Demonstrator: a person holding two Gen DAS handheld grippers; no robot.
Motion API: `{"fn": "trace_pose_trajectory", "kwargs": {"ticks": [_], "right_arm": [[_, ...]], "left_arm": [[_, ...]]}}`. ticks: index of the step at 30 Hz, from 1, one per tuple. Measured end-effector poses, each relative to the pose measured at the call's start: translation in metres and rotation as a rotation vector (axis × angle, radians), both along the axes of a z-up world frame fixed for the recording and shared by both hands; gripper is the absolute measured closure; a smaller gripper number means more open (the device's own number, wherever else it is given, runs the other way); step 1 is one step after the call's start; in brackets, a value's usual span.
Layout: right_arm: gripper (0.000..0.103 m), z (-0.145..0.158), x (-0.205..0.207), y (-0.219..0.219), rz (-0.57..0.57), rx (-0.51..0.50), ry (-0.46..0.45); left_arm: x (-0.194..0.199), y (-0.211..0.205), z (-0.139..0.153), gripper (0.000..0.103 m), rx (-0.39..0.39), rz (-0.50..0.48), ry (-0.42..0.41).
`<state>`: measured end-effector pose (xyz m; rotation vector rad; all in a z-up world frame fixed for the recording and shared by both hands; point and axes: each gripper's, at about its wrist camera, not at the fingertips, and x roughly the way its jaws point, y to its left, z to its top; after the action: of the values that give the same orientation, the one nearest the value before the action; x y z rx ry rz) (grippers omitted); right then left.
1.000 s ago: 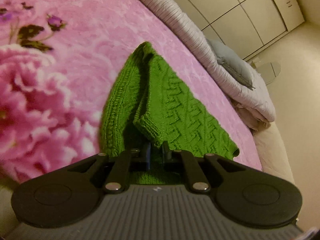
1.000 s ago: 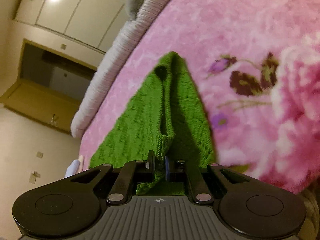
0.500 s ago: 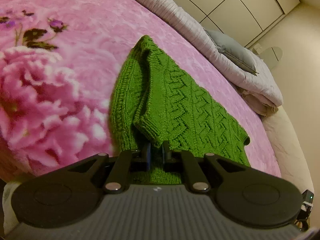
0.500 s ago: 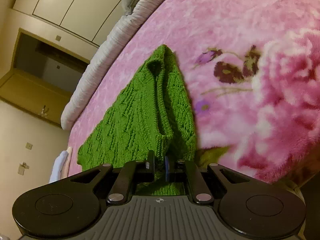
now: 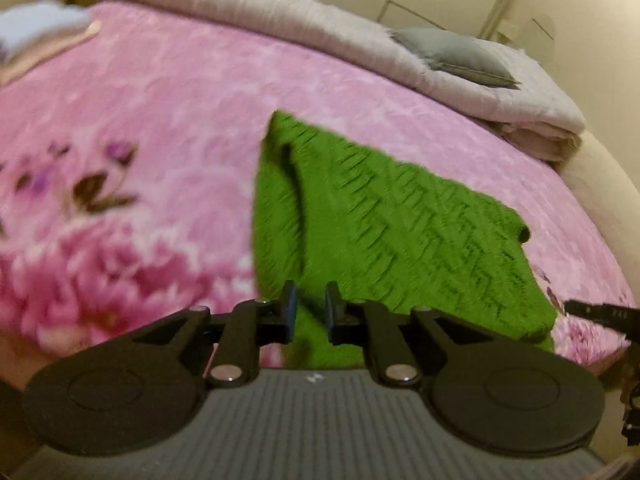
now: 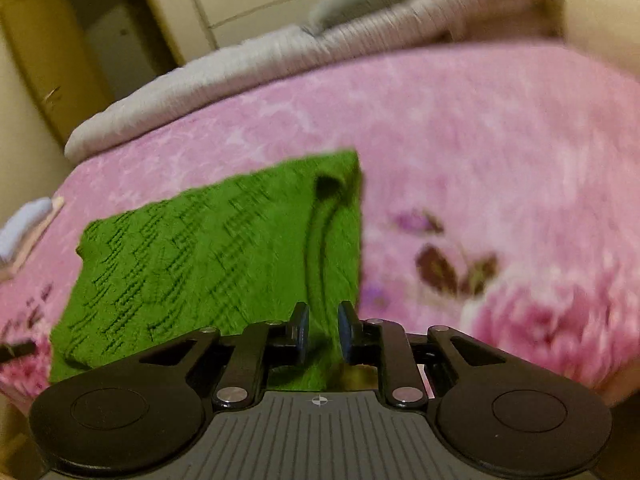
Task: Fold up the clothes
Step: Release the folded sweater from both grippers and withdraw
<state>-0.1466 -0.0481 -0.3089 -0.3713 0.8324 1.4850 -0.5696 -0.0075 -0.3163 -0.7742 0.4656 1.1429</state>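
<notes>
Both jaws are opening now, and the green sweater (image 5: 384, 236) lies folded on the pink blanket (image 5: 160, 120) near the bed's front edge, hem between the pads but seemingly no longer pinched. Let the left gripper (image 5: 310, 308) and right gripper (image 6: 322, 330) open fully, then lift straight off without snagging. A second ago both were clamped on the hem.

Both wrist cameras look steeply down from close above, sharing the green sweater (image 5: 384, 232) on the pink bedspread (image 6: 460, 128).
</notes>
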Motion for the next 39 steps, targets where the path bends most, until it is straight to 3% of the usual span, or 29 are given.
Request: {"fn": "trace_pose_trajectory", "kwargs": {"ticks": [3,7,11,13,16,19,22,25,27,29,31,36,39], "right_arm": [[0.084,-0.006,-0.023,0.005,0.111,0.041,-0.021],[0.084,-0.035,-0.040,0.008,0.219,-0.022,-0.073],[0.084,-0.027,-0.024,0.015,0.308,-0.097,-0.040],[0.084,-0.015,-0.009,0.027,0.298,-0.078,-0.021],[0.084,-0.005,0.012,0.064,0.238,-0.013,-0.066],[0.084,-0.001,0.019,0.108,0.202,0.039,-0.129],[0.084,-0.001,0.007,0.149,0.233,0.077,-0.224],[0.084,-0.029,-0.002,0.179,0.255,0.030,-0.299],[0.084,-0.057,0.005,0.187,0.271,-0.036,-0.287],[0.084,-0.070,0.014,0.174,0.275,0.042,-0.258],[0.084,-0.072,0.025,0.170,0.265,0.042,-0.208],[0.083,-0.037,0.039,0.155,0.162,-0.001,-0.100],[0.083,-0.007,0.027,0.112,0.168,0.064,-0.071]], "left_arm": [[0.028,0.010,-0.008,0.093,0.017,-0.053,0.057],[0.051,0.019,-0.031,0.091,-0.015,-0.109,0.164],[0.034,0.027,-0.020,0.093,-0.036,-0.170,0.148],[0.025,0.041,-0.010,0.093,-0.007,-0.156,0.145],[0.015,0.074,0.004,0.093,0.065,-0.106,0.137],[0.028,0.117,0.005,0.093,0.130,-0.126,0.162],[0.047,0.155,-0.004,0.091,0.173,-0.163,0.226],[0.058,0.184,-0.024,0.091,0.167,-0.161,0.325],[0.057,0.195,-0.049,0.092,0.120,-0.163,0.350],[0.047,0.194,-0.062,0.093,0.144,-0.156,0.315],[0.040,0.192,-0.060,0.094,0.135,-0.140,0.280],[0.037,0.162,-0.025,0.096,0.149,-0.111,0.309],[0.034,0.122,-0.005,0.096,0.148,-0.109,0.284]]}}
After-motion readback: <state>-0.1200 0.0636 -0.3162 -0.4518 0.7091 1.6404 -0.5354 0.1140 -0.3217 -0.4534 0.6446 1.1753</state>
